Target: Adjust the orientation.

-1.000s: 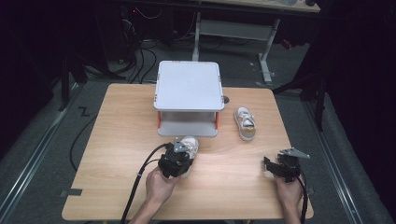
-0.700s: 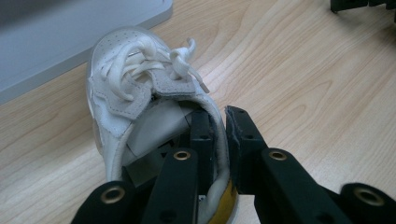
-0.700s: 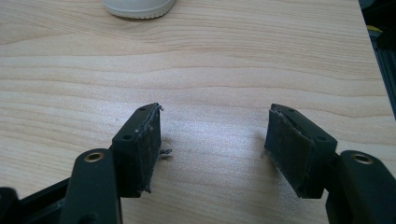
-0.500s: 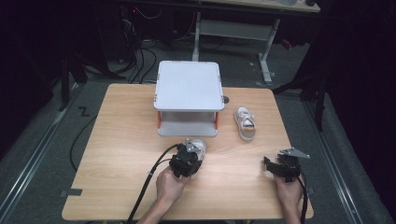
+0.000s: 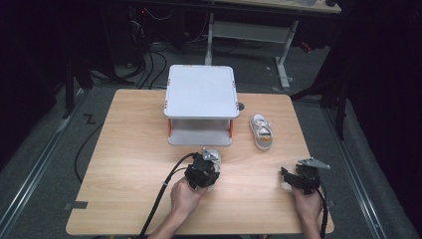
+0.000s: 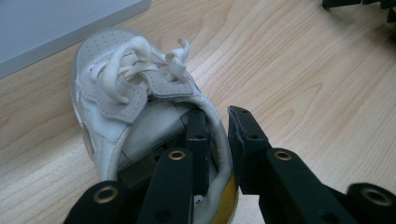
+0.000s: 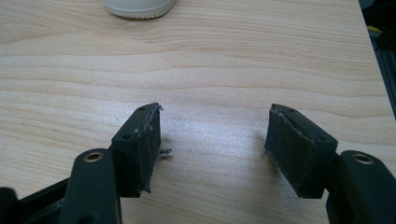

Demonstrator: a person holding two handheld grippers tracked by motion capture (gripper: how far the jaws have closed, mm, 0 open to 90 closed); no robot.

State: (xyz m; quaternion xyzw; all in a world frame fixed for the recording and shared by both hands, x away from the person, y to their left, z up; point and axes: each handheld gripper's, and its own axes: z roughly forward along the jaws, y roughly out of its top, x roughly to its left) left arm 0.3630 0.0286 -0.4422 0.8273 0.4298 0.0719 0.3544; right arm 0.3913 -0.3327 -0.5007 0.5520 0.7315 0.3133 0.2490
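Left tongs (image 6: pixel 217 140) were clamped on heel collar of white shoe (image 6: pixel 135 107), jaws just easing apart; shoe lay on tabletop (image 5: pixel 124 149) before grey rack (image 5: pixel 201 94). Right tongs (image 7: pixel 215 149) were held wide open, empty

A grey two-tier rack (image 5: pixel 201 94) stands on the wooden table (image 5: pixel 124 159), a second shoe (image 5: pixel 261 131) just right of it.

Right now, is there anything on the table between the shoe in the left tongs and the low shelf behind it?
Nothing visible. The left tongs pinch the shoe by its heel collar, one jaw inside and one outside, and they have just been loosening. Bare wood lies between its toe and the shelf. The other shoe lies off to the right.
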